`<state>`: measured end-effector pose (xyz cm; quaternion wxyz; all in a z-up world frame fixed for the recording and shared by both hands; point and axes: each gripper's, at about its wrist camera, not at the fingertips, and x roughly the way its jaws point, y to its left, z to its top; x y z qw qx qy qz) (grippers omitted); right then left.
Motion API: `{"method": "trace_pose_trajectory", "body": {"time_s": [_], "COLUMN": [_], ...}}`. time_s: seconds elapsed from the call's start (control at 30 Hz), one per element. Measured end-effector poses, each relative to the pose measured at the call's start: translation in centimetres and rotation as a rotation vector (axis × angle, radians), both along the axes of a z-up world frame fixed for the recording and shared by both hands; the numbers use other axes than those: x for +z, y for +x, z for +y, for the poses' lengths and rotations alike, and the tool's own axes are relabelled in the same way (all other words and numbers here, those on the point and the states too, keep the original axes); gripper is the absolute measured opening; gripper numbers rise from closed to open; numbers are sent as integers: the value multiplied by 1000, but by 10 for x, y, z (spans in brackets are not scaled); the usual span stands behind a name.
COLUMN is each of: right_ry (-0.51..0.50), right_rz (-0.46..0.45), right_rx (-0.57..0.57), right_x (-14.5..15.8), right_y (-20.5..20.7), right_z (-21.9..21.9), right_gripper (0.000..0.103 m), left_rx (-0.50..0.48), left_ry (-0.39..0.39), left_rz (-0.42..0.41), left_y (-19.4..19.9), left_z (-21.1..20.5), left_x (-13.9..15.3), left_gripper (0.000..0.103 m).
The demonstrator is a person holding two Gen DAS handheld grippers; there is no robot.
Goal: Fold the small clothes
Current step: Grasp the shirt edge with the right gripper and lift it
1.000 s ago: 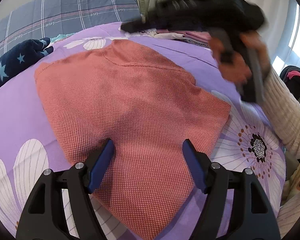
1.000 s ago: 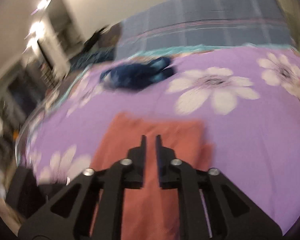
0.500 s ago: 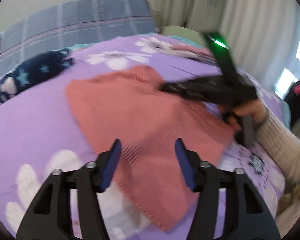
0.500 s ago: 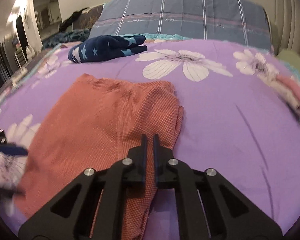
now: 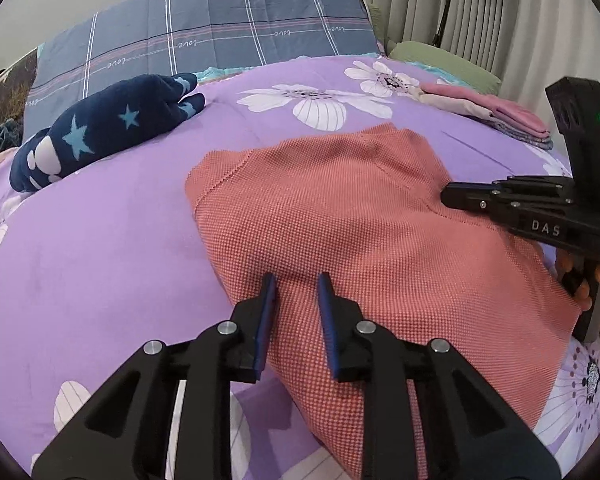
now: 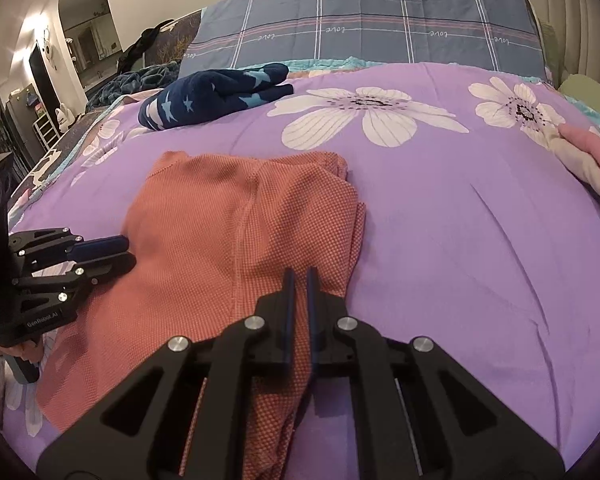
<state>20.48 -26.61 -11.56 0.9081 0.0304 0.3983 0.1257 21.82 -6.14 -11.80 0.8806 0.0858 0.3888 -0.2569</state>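
The coral waffle-knit garment (image 5: 352, 240) lies spread on the purple floral bedspread (image 5: 100, 248), partly folded, with a doubled layer along its far-right edge as the right wrist view shows (image 6: 236, 232). The left gripper (image 5: 296, 284) sits over the garment's near-left edge, its blue-padded fingers (image 5: 266, 312) parted with a strip of the coral fabric showing in the gap between them; from the right wrist view the same gripper (image 6: 126, 252) lies at the garment's left edge with its tips almost together, and whether they pinch the cloth cannot be told. The right gripper (image 6: 299, 276) rests on the garment's near-right part, beside the doubled edge, its fingers close to each other with a narrow slit between them through which coral fabric shows; from the left wrist view its tip (image 5: 446, 196) lies on the garment's right side, and a firm grasp cannot be confirmed. So the garment lies between and under both tools, one at each side edge.

A navy star-print garment (image 5: 104, 128) lies well apart, nearer the grey-blue plaid pillow (image 5: 220, 32) at the head of the bed. A stack of folded pink clothes (image 5: 496, 114) sits at the bed's far-right edge, near the curtains (image 5: 480, 12)
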Motion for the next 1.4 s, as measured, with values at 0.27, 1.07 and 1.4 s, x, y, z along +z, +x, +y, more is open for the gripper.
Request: {"method": "trace_pose_trajectory", "body": {"time_s": [0.27,1.07,1.4], "right_ry": [143,33,167], "right_rz": [-13,15,102], "right_rx": [8,7,-38], "right_x": [6,9,22], "right_y": [-4,7,-30], "right_z": [-15,6,-36], "right_gripper": [12,17,37], "left_rx": [32,8,51], "left_ry": [-1,48,-87], "left_rz": [-24,-74,64], "left_y": [-4,12,9], "left_z": [-1,-9,39], "left_x": [5,10,10], "left_gripper": [24,40,60]}}
